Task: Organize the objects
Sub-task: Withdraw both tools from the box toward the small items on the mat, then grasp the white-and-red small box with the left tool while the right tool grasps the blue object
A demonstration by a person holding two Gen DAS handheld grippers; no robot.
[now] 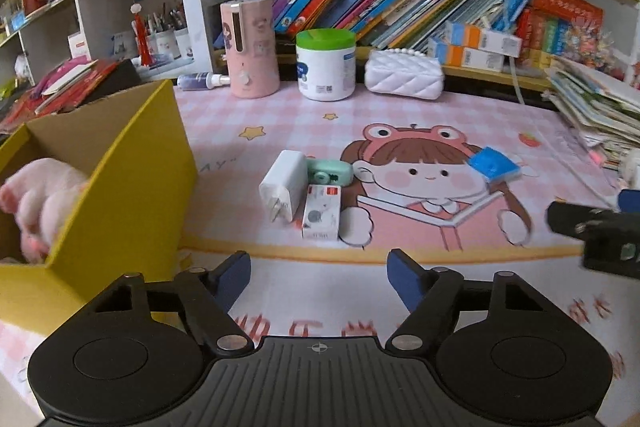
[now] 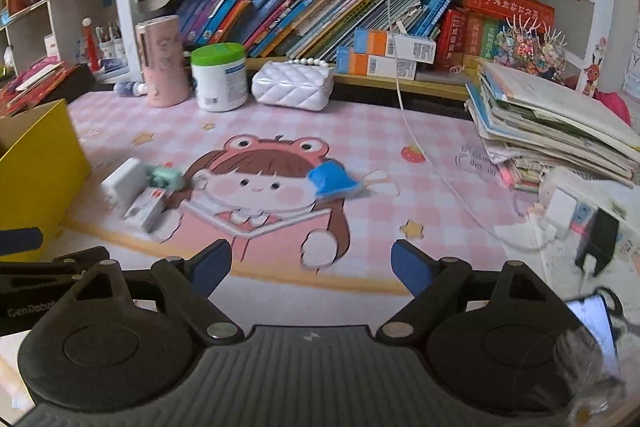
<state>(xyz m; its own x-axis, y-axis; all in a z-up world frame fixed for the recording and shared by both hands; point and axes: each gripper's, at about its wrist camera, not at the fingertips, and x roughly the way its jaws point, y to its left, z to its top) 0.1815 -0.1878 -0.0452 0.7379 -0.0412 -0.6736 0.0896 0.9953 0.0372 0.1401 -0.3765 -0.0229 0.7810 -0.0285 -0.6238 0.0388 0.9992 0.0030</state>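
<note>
Four small things lie loose on the desk (image 1: 320,115) with its pink cartoon mat: one white plug-in charger block (image 1: 282,184), one mint-green plastic gadget (image 1: 329,172), one small white printed carton (image 1: 321,212), all three touching in a cluster, and one blue foil packet (image 1: 494,164) well apart to their right. One yellow cardboard box (image 1: 132,163) stands at the left, a pink plush toy (image 1: 44,195) inside, partly cut off.

The left gripper (image 1: 319,273) gapes empty, the cluster ahead of it. The right gripper (image 2: 311,264) is likewise spread and empty, the packet ahead. The right view is motion-blurred.
</note>
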